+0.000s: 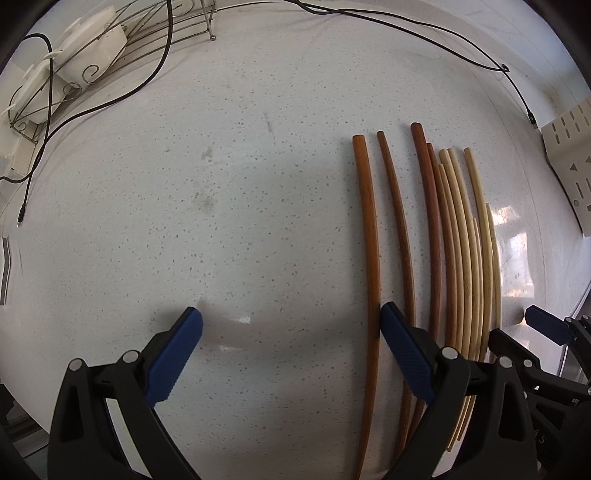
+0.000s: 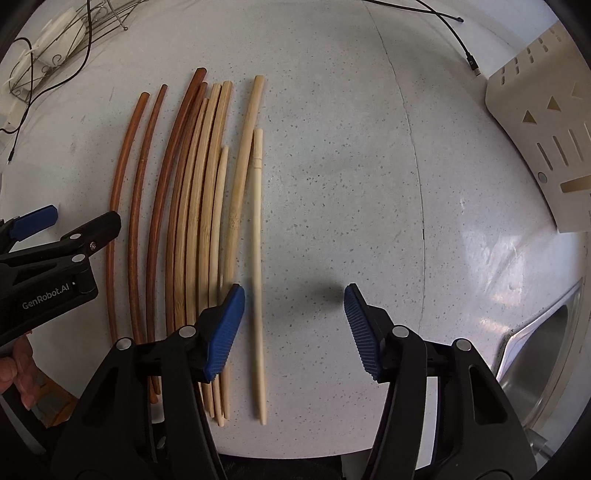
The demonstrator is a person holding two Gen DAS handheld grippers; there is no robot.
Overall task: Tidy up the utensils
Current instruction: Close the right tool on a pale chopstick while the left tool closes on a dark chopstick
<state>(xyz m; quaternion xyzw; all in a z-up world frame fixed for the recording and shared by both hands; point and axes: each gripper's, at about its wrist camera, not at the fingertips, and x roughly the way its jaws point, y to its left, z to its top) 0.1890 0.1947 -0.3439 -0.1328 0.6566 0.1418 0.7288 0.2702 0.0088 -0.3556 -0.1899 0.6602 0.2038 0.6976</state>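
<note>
Several chopsticks lie side by side on the white speckled counter (image 2: 332,166). The dark brown ones (image 2: 138,192) lie on the left of the row, the pale bamboo ones (image 2: 207,192) on the right; both groups also show in the left wrist view, brown (image 1: 373,236) and pale (image 1: 465,236). One pale chopstick (image 2: 257,258) lies slightly apart at the right end. My right gripper (image 2: 295,321) is open and empty, with that chopstick between its jaws near the left pad. My left gripper (image 1: 291,339) is open and empty, left of the row, its right finger over the brown sticks.
A wire rack (image 1: 74,74) with white items stands at the far left. Black cables (image 1: 406,26) run along the counter's back. A cream perforated holder (image 2: 535,129) stands at the right. A steel sink (image 2: 543,350) lies at the near right.
</note>
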